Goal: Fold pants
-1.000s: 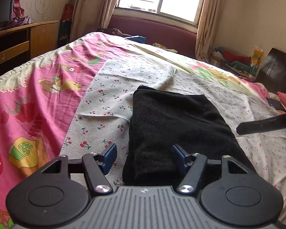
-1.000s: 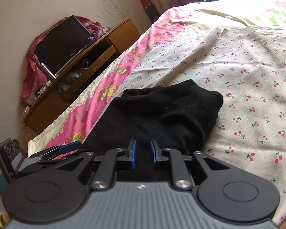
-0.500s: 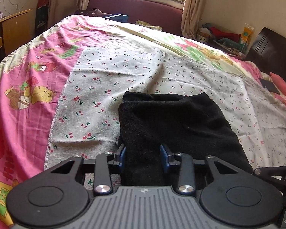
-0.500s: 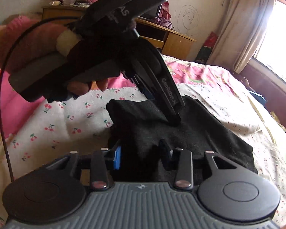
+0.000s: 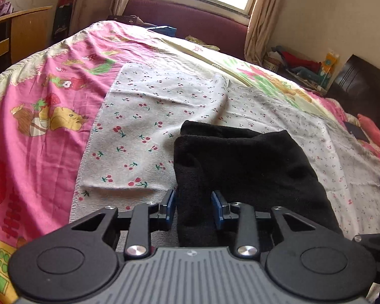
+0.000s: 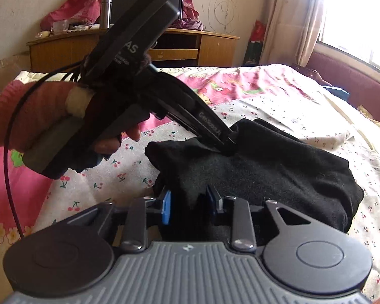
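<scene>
The black pants (image 5: 243, 167) lie folded into a thick bundle on a cherry-print cloth (image 5: 139, 126) on the bed. My left gripper (image 5: 193, 209) is shut on the near left edge of the bundle, black fabric bunched between its blue pads. In the right wrist view the pants (image 6: 266, 167) fill the middle, and my right gripper (image 6: 188, 206) is shut on their near edge. The left gripper's body (image 6: 144, 81) shows there too, held in a hand, its fingers (image 6: 226, 144) pressed into the top of the bundle.
A pink cartoon bedsheet (image 5: 38, 116) covers the bed. A wooden desk (image 6: 129, 48) with a TV and a metal flask stands by the wall. A window with curtains and a maroon bench (image 5: 190, 25) lie beyond the bed. Clutter sits at the right (image 5: 304, 68).
Both grippers closed onto the near edge of the pants. The right gripper swung round to the side, so the left gripper and its hand now fill its view.
</scene>
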{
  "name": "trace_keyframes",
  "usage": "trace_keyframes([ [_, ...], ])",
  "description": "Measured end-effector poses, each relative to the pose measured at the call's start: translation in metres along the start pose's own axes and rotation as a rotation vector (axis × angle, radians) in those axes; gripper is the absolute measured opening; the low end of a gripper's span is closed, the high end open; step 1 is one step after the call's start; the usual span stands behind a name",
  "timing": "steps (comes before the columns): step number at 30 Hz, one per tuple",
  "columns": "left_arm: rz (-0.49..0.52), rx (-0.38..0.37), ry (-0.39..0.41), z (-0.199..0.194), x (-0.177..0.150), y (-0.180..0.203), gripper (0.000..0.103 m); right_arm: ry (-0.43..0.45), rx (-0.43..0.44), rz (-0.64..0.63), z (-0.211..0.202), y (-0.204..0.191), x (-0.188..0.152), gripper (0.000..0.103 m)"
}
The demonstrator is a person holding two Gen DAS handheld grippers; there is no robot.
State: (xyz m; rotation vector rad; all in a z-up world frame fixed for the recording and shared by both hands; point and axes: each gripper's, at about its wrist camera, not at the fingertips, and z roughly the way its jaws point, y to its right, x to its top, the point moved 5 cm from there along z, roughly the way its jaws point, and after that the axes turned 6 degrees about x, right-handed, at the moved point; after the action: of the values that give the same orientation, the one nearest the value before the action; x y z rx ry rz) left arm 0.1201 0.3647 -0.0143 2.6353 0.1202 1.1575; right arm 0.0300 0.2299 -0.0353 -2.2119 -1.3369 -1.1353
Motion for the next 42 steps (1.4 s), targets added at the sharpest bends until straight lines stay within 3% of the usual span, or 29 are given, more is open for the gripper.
trace_keyframes([
  [1, -0.034, -0.006, 0.011, -0.003, 0.001, -0.006, 0.05, 0.002, 0.019, 0.005, -0.007, 0.002, -0.001, 0.044],
  [5, -0.105, -0.017, 0.097, -0.025, 0.008, -0.015, 0.048, 0.035, 0.032, 0.089, -0.045, 0.022, -0.005, 0.044],
  [9, -0.017, -0.052, 0.174, -0.048, 0.007, 0.011, 0.048, 0.099, -0.037, 0.197, -0.067, 0.05, -0.008, 0.044],
  [11, 0.065, -0.031, 0.144, -0.044, -0.001, 0.024, 0.048, 0.086, -0.085, 0.183, -0.062, 0.054, -0.011, 0.044],
  [13, 0.179, 0.054, 0.058, -0.025, -0.019, 0.031, 0.05, 0.049, -0.074, 0.224, -0.051, 0.061, -0.023, 0.044],
  [15, 0.224, 0.096, 0.031, -0.014, -0.03, 0.03, 0.055, -0.021, -0.062, 0.262, -0.038, 0.069, -0.038, 0.04],
  [18, 0.109, 0.041, 0.047, -0.026, -0.021, 0.02, 0.055, 0.017, -0.046, 0.298, -0.053, 0.074, -0.039, 0.041],
  [20, 0.096, 0.012, 0.07, -0.033, -0.012, 0.019, 0.055, 0.062, -0.068, 0.377, -0.07, 0.089, -0.036, 0.047],
  [23, 0.096, 0.0, 0.024, -0.022, -0.007, 0.014, 0.056, 0.097, -0.078, 0.506, -0.082, 0.123, -0.044, 0.053],
  [29, -0.056, -0.072, -0.036, -0.002, -0.013, -0.008, 0.062, 0.122, -0.025, 0.844, -0.056, 0.19, -0.075, 0.056],
  [33, -0.007, -0.027, -0.02, -0.008, -0.014, -0.001, 0.063, 0.176, 0.068, 1.011, -0.029, 0.224, -0.076, 0.057],
  [36, 0.14, 0.079, 0.092, -0.037, -0.007, 0.024, 0.061, 0.189, 0.102, 1.091, -0.014, 0.243, -0.078, 0.059],
  [39, 0.227, -0.017, 0.133, -0.06, -0.009, 0.069, 0.061, 0.178, 0.169, 1.109, -0.005, 0.251, -0.077, 0.059],
  [42, 0.347, -0.168, 0.119, -0.058, -0.027, 0.13, 0.062, 0.158, 0.214, 1.105, -0.002, 0.257, -0.075, 0.041],
])
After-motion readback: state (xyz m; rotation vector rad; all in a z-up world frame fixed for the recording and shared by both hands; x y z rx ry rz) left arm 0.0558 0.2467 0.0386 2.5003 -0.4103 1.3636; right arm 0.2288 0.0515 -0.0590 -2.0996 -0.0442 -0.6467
